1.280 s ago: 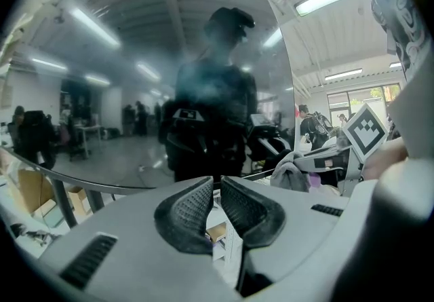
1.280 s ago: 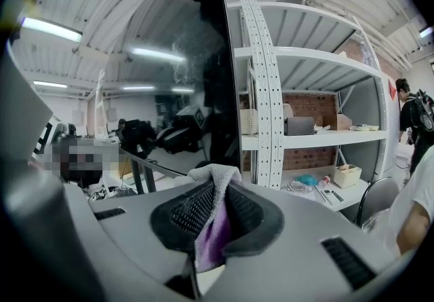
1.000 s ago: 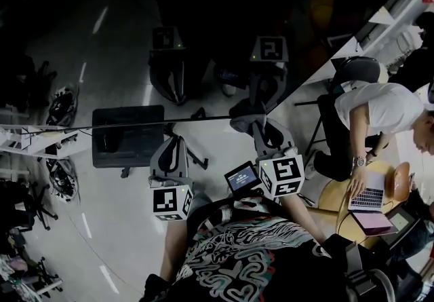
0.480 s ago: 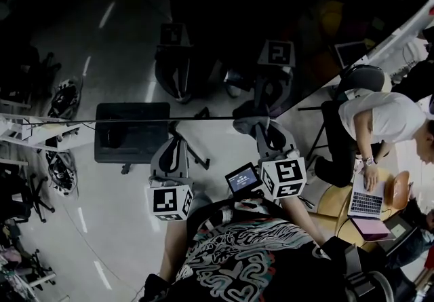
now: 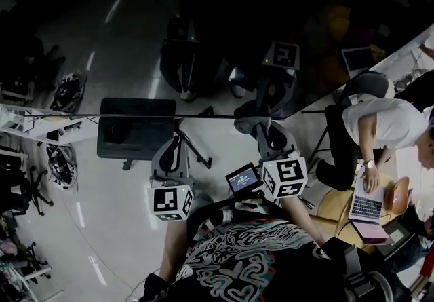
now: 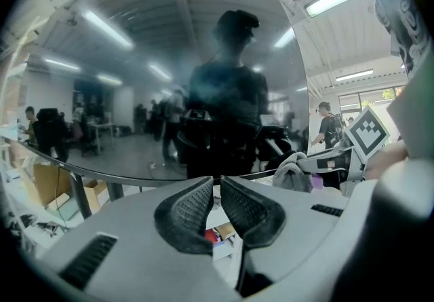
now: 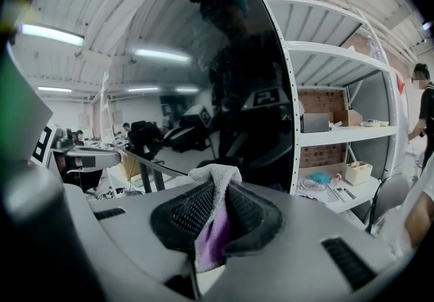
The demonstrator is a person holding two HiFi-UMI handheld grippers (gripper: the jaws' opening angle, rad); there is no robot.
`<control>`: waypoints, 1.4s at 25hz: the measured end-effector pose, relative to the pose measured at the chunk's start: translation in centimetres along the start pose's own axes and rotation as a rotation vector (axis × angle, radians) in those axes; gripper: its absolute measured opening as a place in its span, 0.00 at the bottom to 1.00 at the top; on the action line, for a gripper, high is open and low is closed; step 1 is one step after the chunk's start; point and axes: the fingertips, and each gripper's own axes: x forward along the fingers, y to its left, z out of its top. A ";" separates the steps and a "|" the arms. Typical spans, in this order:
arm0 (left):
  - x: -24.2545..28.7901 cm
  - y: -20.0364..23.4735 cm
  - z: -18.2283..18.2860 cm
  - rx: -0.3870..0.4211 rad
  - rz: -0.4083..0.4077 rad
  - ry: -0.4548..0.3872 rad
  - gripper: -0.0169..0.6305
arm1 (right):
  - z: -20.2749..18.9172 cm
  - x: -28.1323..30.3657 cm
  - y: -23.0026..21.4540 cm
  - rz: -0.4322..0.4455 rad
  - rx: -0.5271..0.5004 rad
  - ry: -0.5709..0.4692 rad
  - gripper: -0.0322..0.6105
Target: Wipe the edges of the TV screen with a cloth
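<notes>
The TV screen (image 5: pixel 217 36) is a big dark reflective panel; its lower edge runs across the head view. My right gripper (image 5: pixel 256 124) is shut on a white and purple cloth (image 7: pixel 215 185), whose grey bunch (image 5: pixel 249 117) sits at the screen's lower right corner. The right gripper view has the screen (image 7: pixel 230 77) directly ahead, and its right edge is beside white shelving. My left gripper (image 5: pixel 173 138) is just below the lower edge, left of the right one. Its jaws (image 6: pixel 217 184) are closed to a thin slit with nothing between them. The left gripper view also catches the cloth (image 6: pixel 293 170).
A seated person (image 5: pixel 383 124) works at a laptop (image 5: pixel 365 205) on a round wooden table to the right, with a black chair (image 5: pixel 359 83) close to the screen's right edge. White shelves (image 7: pixel 339 138) stand beside the screen. A dark rectangular base (image 5: pixel 135 136) lies below the screen at left.
The head view has drifted slightly, so the screen's edge and the seated person sit a little differently. Both grippers stay at the screen's lower edge, and the cloth is still at the corner.
</notes>
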 end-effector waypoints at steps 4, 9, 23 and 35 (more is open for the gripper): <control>-0.3 1.0 -0.1 -0.005 0.006 -0.002 0.10 | 0.0 0.5 0.9 0.005 -0.003 0.004 0.16; -0.6 2.0 -0.2 -0.010 0.011 -0.002 0.10 | 0.1 1.0 1.8 0.012 -0.004 0.005 0.16; -1.2 3.3 0.1 -0.007 0.006 0.003 0.10 | 0.4 1.4 3.3 0.019 0.015 0.005 0.16; -1.5 3.9 0.5 0.000 -0.004 0.001 0.10 | 0.6 1.9 4.5 0.030 0.019 0.006 0.16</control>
